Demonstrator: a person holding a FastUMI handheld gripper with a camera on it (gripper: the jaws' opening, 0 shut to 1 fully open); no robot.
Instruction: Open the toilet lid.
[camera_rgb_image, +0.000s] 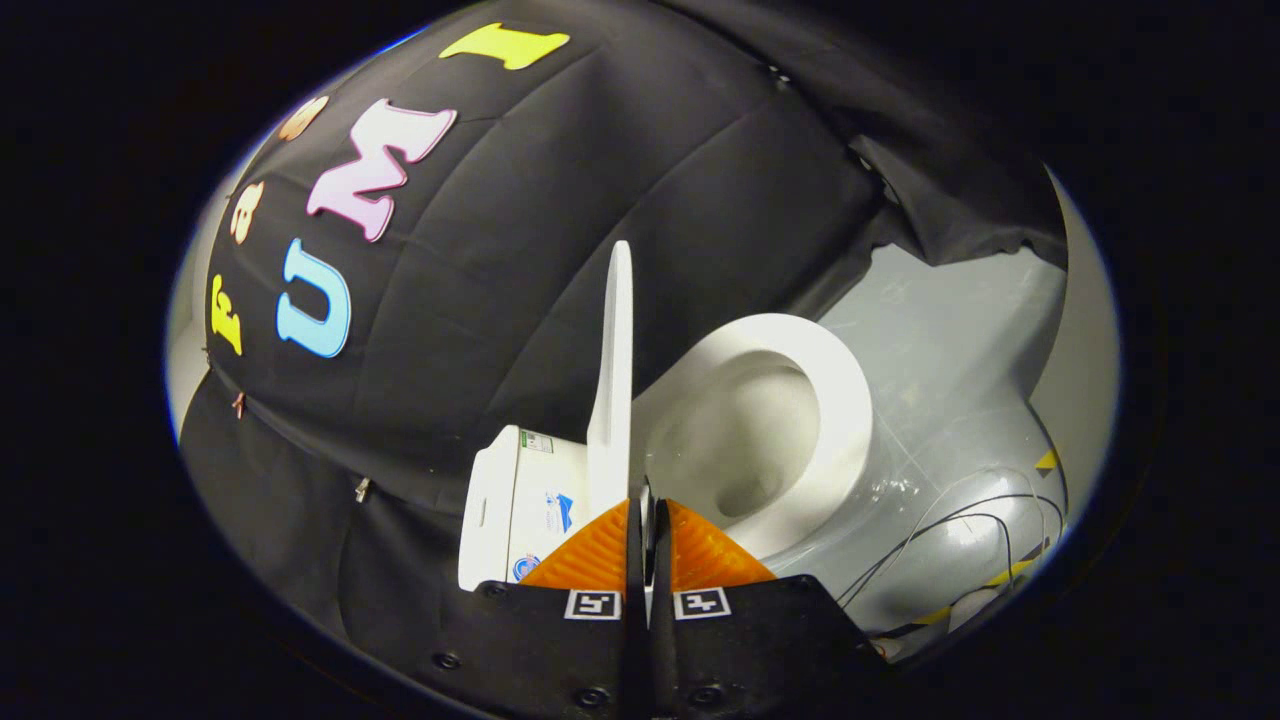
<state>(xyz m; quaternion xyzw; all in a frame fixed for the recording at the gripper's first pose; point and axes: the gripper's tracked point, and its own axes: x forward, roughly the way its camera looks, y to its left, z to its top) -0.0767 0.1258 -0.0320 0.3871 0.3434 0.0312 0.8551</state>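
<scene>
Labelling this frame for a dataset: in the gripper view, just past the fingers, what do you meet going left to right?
Toilet tank → raised toilet lid, seen edge-on ahead of the nearly closed orange fingers → toilet seat → cables on the floor.

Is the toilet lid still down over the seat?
No, the lid stands up on edge just ahead of the closed gripper, and the seat and bowl lie uncovered.

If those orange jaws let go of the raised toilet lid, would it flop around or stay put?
Probably stiff, not floppy: the lid shows as a thin, straight, hard white panel. It stands about upright beside the seat, so it may stay, or tip either way. Its glossy surface could slip from the gripper, whose jaws look nearly closed at its edge.
</scene>
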